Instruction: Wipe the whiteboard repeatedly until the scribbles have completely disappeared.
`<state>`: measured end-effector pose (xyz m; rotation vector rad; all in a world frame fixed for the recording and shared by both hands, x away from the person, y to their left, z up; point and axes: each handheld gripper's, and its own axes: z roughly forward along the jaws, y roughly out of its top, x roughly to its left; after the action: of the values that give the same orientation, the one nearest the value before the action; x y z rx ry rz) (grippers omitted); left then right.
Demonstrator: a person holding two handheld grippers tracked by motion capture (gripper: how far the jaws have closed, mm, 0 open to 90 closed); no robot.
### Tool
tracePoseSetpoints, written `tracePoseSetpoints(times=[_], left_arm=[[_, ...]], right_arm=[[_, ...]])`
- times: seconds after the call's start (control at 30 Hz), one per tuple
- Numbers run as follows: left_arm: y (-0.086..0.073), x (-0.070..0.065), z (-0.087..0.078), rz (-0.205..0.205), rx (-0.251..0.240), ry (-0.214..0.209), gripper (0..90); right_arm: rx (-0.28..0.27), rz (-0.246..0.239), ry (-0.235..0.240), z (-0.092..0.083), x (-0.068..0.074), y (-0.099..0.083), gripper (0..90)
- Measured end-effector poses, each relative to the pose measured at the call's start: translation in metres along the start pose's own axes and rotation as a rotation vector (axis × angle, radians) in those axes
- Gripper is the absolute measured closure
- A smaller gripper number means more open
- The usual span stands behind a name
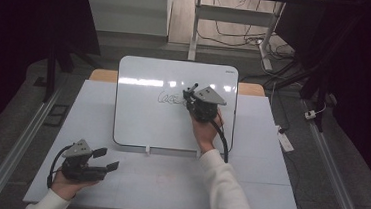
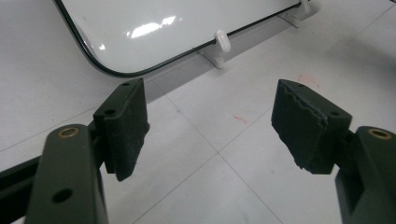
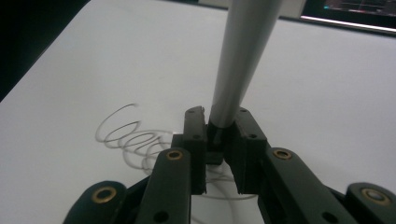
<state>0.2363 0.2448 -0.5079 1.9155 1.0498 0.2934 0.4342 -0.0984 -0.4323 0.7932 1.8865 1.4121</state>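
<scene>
left gripper [image 1: 103, 159]: nearest the camera, low at the near left of the table [image 1: 267, 191], jaws spread with nothing between them; it lies idle in the person's left hand [image 1: 67, 183], well apart from the board
whiteboard [image 1: 137, 116]: propped in the middle of the table, leaning away toward the far side, its near edge resting on two small white clips [image 2: 223, 41]
scribble [image 1: 171, 98]: a run of looped pen lines across the upper middle of the board, just left of the pen tip
right gripper [image 3: 219, 133]: clenched on the marker [image 3: 240, 60], held up at the board's upper right
marker: grey barrel clamped low between the pads, its tip at the right end of the loops
step, as I judge it: drawing loops rightward along the board
doing it well: press lightly, since the propped board could slide off its clips; keep the barrel's angle steady so the tip stays on the surface
spare hand: could brace the board's near left corner
</scene>
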Motion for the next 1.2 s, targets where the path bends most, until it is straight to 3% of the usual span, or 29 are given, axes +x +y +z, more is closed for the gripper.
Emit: tracePoseSetpoints(times=[0.03,0.1,0.13,0.2,0.27,0.33,0.37,0.47,0.5,0.53,0.63,0.7,0.73,0.83,0.9,0.97,1.0,1.03,1.1,1.13,1.17,1.2], left_arm=[[0.0,0.001,0.0,0.001,0.002,-0.001,28.0],[0.0,0.002,0.001,-0.002,0.003,-0.001,28.0],[0.0,0.002,0.001,-0.003,0.003,-0.001,28.0],[0.0,0.001,0.001,0.001,0.004,-0.002,27.9],[0.0,0.0,0.0,0.0,0.001,-0.001,27.9],[0.0,-0.001,0.0,0.001,-0.003,0.0,27.9],[0.0,0.0,0.0,0.001,-0.003,0.001,28.0],[0.0,0.002,0.002,-0.004,0.006,0.0,27.9],[0.0,0.002,0.003,-0.003,0.009,-0.001,27.9],[0.0,0.002,0.003,-0.002,0.01,0.0,27.9],[0.0,0.0,0.001,-0.001,0.003,0.002,27.9],[0.0,0.001,0.001,-0.002,0.002,0.002,27.9],[0.0,0.002,0.002,-0.004,0.004,0.003,27.9],[-0.001,0.003,0.002,-0.006,0.007,0.006,27.9],[-0.001,0.003,0.001,-0.009,0.003,0.005,27.9],[-0.001,0.003,0.0,-0.009,0.001,0.005,27.9],[-0.001,0.003,0.0,-0.009,0.001,0.005,27.9],[-0.001,0.003,0.001,-0.008,0.003,0.005,27.9],[-0.001,0.003,0.001,-0.008,0.005,0.003,27.9],[-0.001,0.003,0.001,-0.007,0.004,0.006,27.9],[-0.001,0.003,0.001,-0.007,0.004,0.006,27.9],[-0.001,0.003,0.0,-0.006,0.003,0.007,27.9]], right_arm=[[0.007,-0.01,0.002,-0.001,0.002,-0.001,78.3],[0.035,-0.051,0.056,-0.001,0.013,-0.006,78.3],[0.056,-0.107,0.089,-0.002,0.023,-0.01,78.3],[0.055,-0.109,0.083,-0.002,0.021,-0.009,78.3],[0.024,-0.048,0.02,-0.004,0.006,-0.005,78.3],[0.006,0.014,0.0,-0.005,-0.005,-0.003,78.3],[0.013,0.002,0.003,-0.006,-0.002,-0.004,78.2],[0.058,-0.106,0.091,-0.004,0.02,-0.009,78.3],[0.062,-0.133,0.089,-0.003,0.023,-0.009,78.2],[0.055,-0.121,0.08,-0.002,0.021,-0.008,78.3],[0.011,-0.008,0.035,0.002,0.006,-0.001,78.2],[0.016,-0.024,0.05,0.008,0.013,0.002,78.3],[0.026,-0.045,0.082,0.011,0.021,0.002,78.2],[0.054,-0.145,0.154,0.02,0.044,0.0,78.2],[0.042,-0.126,0.134,0.022,0.04,0.004,78.3],[0.014,-0.057,0.085,0.023,0.03,0.009,78.2],[0.012,-0.044,0.082,0.024,0.028,0.01,78.2],[0.019,-0.055,0.088,0.026,0.031,0.011,78.2],[0.037,-0.097,0.154,0.032,0.045,0.01,78.3],[0.051,-0.145,0.171,0.034,0.052,0.01,78.2],[0.061,-0.18,0.173,0.035,0.055,0.011,78.2],[0.062,-0.18,0.168,0.037,0.054,0.013,78.2]])
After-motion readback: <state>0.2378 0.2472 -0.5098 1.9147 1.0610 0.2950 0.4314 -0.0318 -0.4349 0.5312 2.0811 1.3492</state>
